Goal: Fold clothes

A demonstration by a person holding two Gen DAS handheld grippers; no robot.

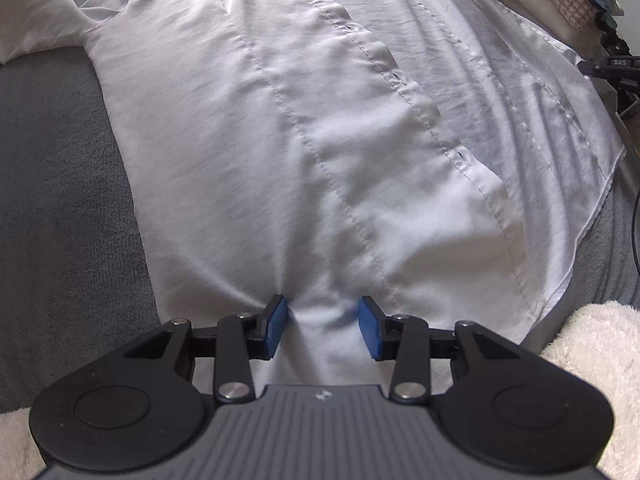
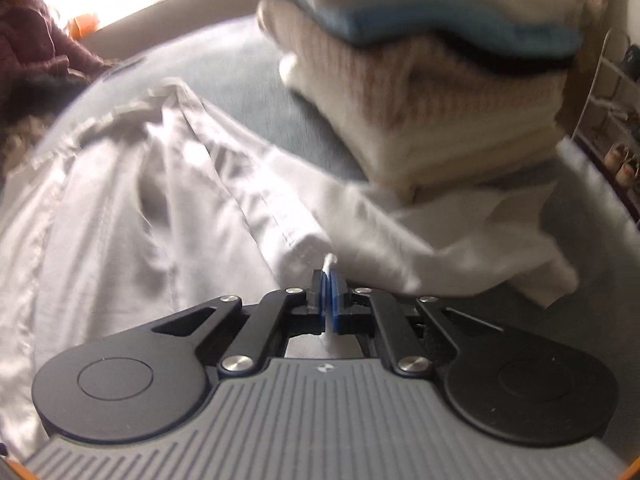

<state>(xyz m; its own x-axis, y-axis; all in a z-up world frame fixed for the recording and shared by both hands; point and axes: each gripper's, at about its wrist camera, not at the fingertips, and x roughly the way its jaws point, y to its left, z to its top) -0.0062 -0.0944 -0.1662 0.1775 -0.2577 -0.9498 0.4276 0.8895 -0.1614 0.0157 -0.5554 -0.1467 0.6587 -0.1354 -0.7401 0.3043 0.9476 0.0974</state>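
Note:
A white button-up shirt lies spread flat on a grey bed cover, its button placket running away from me. My left gripper is open at the shirt's near hem, its blue pads pressing into the cloth on either side of a small ridge. In the right wrist view the same shirt lies rumpled with a sleeve trailing right. My right gripper is shut on a thin edge of the white shirt, which sticks up between the blue pads.
A stack of folded clothes, cream knits under a blue layer, stands close ahead on the right of the right gripper. A fluffy cream blanket lies at the bed's near right. A shoe rack stands at far right.

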